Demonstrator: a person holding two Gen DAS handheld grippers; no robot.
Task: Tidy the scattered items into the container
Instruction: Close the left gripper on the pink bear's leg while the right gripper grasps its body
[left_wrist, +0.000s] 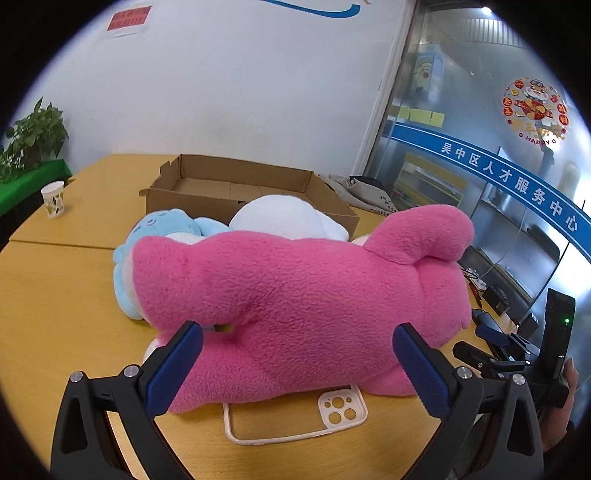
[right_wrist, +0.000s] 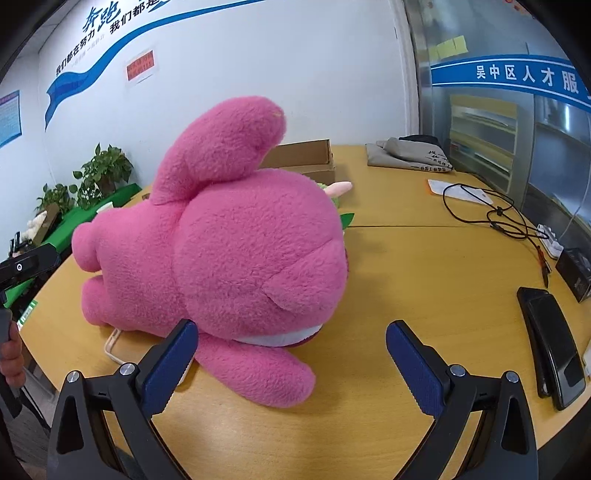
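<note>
A large pink plush bear lies face down on the wooden table; it also shows in the right wrist view. Behind it lie a blue plush and a white plush. An open cardboard box stands behind them, and its corner shows in the right wrist view. A white phone case lies partly under the bear. My left gripper is open, its jaws on either side of the bear's near edge. My right gripper is open around the bear's arm.
A paper cup stands at far left. Potted plants sit beyond the table. A folded grey bag, a black cable, a power strip and black phones lie on the right.
</note>
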